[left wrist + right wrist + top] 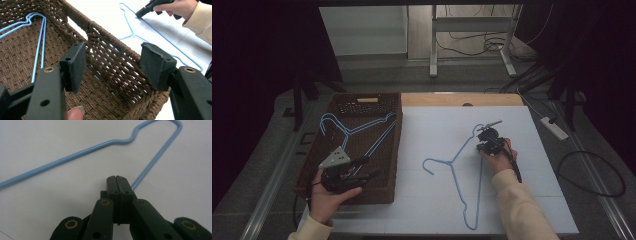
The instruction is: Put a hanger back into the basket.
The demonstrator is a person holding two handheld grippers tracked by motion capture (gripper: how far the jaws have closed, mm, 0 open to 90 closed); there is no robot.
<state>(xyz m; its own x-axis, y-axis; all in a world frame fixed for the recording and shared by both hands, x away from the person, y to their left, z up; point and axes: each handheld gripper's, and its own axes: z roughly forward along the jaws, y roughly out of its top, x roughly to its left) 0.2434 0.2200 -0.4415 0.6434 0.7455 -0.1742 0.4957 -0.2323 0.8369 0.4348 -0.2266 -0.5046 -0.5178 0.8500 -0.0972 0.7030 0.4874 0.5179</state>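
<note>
Meanwhile, the right gripper (117, 178) pinches one blue hanger (462, 170) on the white table (437, 125) while the left gripper (112, 67) waits over the basket (387, 165).

Its jaws look pressed together on the hanger's thin bar near one shoulder bend, though the wire itself is hidden between the pads. That hanger lies flat, hook toward the basket. The left gripper's jaws stand wide apart, holding nothing, above the basket's near corner. A second blue hanger (357, 131) already lies inside the basket. Judging from this, a pinch so far off-centre could let the wire pivot or slip when lifted, and the hook might snag the woven rim.
</note>
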